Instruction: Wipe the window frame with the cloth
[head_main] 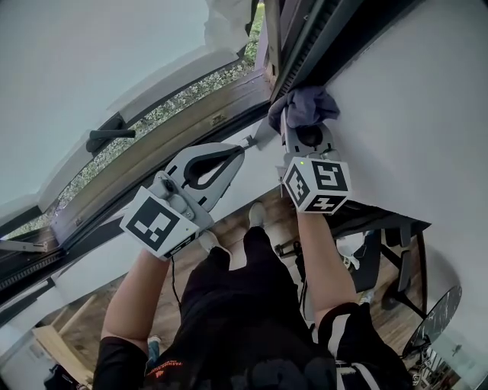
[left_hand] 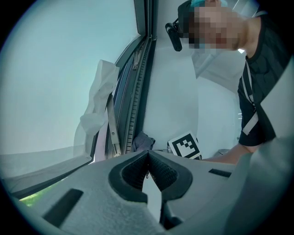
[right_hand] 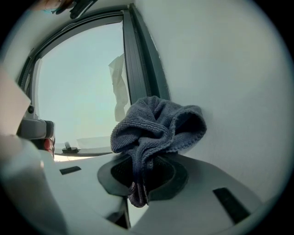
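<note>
A grey-purple cloth [head_main: 303, 107] is bunched against the lower corner of the dark window frame [head_main: 309, 42], where the frame meets the white wall. My right gripper [head_main: 302, 131] is shut on the cloth, just below the frame. In the right gripper view the cloth [right_hand: 156, 126] bulges out above the jaws of the right gripper [right_hand: 140, 160], with the frame [right_hand: 138, 69] behind it. My left gripper [head_main: 238, 151] is shut on nothing, to the left of the cloth, near the sill. In the left gripper view the left gripper [left_hand: 148, 155] points up the frame [left_hand: 138, 92], and the cloth [left_hand: 143, 140] shows beyond the tips.
The open sash [head_main: 152, 129] with a black handle [head_main: 108, 137] swings out at left. A metal stay arm [head_main: 259, 134] lies between the grippers. White fabric [head_main: 226, 23] hangs at the top. The white wall [head_main: 427, 114] is on the right. A black desk [head_main: 381, 217] and a fan [head_main: 441, 320] stand below.
</note>
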### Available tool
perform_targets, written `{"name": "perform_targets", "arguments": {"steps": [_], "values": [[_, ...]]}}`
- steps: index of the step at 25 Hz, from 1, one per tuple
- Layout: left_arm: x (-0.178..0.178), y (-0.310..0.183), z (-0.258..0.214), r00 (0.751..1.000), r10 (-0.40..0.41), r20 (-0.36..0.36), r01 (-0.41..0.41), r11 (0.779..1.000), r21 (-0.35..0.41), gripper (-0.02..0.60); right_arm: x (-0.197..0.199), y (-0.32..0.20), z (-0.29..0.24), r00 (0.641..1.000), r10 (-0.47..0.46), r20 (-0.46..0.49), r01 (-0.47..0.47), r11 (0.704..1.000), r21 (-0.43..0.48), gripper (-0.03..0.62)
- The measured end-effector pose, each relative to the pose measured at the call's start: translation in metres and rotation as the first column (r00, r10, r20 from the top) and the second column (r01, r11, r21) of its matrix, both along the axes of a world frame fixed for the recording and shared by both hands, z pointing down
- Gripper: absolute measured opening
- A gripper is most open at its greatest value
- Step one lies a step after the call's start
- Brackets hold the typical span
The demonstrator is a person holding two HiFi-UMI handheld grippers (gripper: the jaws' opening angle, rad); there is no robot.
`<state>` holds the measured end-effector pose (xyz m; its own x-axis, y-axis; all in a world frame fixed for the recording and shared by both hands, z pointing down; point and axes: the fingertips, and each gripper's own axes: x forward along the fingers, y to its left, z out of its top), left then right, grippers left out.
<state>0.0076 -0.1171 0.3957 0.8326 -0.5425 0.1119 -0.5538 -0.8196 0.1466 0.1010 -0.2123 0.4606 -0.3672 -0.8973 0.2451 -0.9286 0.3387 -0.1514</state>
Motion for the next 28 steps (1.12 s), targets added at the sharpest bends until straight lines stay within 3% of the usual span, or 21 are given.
{"name": "perform_targets", "arguments": {"steps": [22,28], "values": [[-0.001,0.005,0.029,1.0,-0.026,0.002,0.026,0.999,-0.035,0.018,0.0,0.005,0.071,1.0,-0.012,-0.008,0.011,0.992,-0.127,0.05],[-0.004,0.007,0.016,1.0,-0.023,-0.004,0.023,1.0,-0.007,0.018,0.003,0.015,0.053,1.0,-0.009,-0.016,0.008,0.995,-0.1,0.049]]}}
